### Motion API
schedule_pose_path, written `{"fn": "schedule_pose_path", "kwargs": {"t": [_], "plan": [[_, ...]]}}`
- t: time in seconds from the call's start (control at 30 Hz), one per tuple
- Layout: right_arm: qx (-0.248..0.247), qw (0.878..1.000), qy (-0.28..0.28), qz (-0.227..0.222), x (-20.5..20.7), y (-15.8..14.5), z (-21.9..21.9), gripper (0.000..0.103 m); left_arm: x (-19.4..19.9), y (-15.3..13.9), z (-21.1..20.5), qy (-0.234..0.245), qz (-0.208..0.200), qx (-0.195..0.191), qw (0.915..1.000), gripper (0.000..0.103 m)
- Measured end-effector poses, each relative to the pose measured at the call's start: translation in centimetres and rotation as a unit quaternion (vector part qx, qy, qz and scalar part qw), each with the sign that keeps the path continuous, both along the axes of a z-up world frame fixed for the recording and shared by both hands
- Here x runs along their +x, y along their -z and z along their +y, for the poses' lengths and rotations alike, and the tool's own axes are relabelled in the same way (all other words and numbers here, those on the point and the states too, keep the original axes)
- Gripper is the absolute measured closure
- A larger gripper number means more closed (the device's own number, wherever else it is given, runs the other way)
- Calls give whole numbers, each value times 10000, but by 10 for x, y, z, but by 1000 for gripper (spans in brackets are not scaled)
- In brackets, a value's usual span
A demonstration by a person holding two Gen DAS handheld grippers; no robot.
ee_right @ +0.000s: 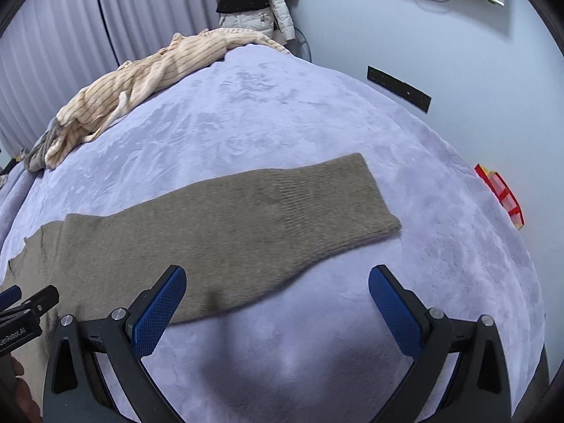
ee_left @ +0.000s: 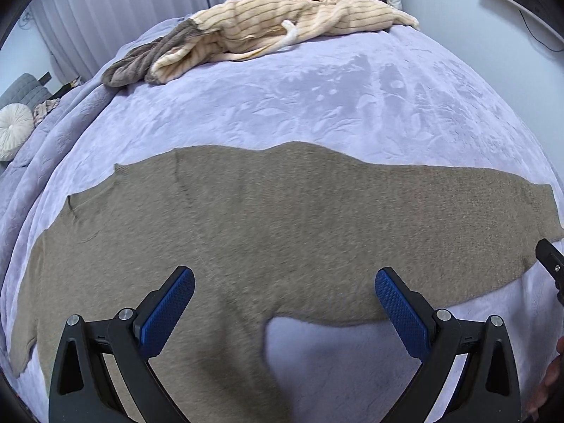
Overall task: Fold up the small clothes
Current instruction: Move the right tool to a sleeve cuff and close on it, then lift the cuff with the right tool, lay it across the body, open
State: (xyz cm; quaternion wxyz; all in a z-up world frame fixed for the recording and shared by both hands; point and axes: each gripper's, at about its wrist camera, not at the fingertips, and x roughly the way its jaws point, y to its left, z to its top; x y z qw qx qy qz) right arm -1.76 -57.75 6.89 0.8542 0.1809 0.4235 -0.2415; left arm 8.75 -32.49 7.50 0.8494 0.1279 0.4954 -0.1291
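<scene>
A taupe knit sweater lies spread flat on the lilac bed cover, its right sleeve stretched out to the right. My left gripper is open and empty, hovering above the sweater's body near the armpit. In the right wrist view the right sleeve lies flat with its ribbed cuff toward the right. My right gripper is open and empty, above the sleeve's near edge. The left gripper's tip shows at that view's left edge.
A cream striped garment with a grey part lies crumpled at the bed's far side, also in the right wrist view. A red object sits off the bed's right edge. Curtains and a wall stand behind.
</scene>
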Motion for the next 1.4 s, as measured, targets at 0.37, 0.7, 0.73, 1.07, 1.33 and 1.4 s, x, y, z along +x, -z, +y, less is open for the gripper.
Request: {"fn": "schedule_pose_path", "kwargs": {"t": [0.37,0.7,0.73,1.07,1.33,1.4], "plan": [[1440,9845,-13,-1005,16,26,-70,41,10,12,-8,-98,108,-58,9999,0],[1053,9816,-50,-1594,-14,-7,-73,97,54,23,25,-831,325,-157,9959,0],[1034,9830,-140,-1513,-12,-5,-71,97,57,30,23,-834,416,-61,9956,0],[574,9919,-178,-1119,-7,-8,-54,97,51,37,25,-624,655,-176,9957,0],[-38,9898,-583,-1296,7,-79,4,97,40,13,67,-764,505,-453,9948,0],[-46,9878,-728,-1378,11,-92,23,97,38,10,81,-779,501,-512,9944,0]]}}
